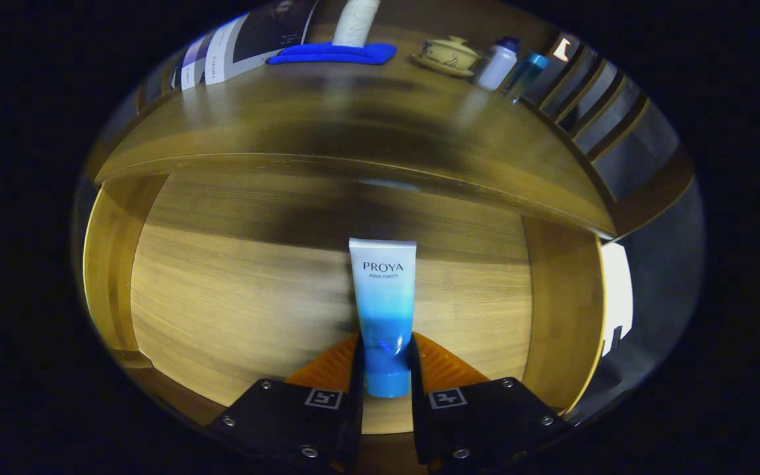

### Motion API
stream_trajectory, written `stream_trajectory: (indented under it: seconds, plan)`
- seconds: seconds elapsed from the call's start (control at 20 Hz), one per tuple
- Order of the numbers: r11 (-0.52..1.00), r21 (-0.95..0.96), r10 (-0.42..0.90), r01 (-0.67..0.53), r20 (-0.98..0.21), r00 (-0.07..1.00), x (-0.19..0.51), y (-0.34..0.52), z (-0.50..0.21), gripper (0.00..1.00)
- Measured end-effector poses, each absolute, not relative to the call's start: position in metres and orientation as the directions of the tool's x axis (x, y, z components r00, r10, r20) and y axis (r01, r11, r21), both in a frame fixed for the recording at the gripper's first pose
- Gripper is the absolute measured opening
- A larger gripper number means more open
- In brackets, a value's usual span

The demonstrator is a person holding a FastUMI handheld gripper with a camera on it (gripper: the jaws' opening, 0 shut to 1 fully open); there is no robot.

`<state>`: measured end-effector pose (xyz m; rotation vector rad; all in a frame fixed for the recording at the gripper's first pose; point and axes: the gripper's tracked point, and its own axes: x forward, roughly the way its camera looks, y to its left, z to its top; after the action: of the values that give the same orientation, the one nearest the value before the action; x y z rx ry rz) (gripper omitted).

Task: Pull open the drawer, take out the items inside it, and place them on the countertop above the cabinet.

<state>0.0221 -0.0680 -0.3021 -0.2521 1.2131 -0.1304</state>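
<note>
Gripper (386, 369) fingers sit narrowly apart and are clamped on the cap end of the tube (383, 310), one finger pressing each side, over the wooden floor of the open drawer (221, 290). By its look, the tube is light, soft-walled and glossy, so it could squash or slip; the stiff cap and shoulder seem the safest hold, which is where the fingers bear. Beyond the drawer, the countertop (353, 125) carries a blue mat (330, 54), a lidded cup (449, 53) and a white bottle (497, 64)
</note>
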Motion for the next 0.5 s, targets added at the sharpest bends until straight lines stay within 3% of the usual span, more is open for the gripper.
stream_trajectory:
  seconds: [0.5]
  plan:
    - [0.943,-0.331,-0.276,-0.04,-0.841,0.464,-0.012,-0.052,-0.236,0.33]
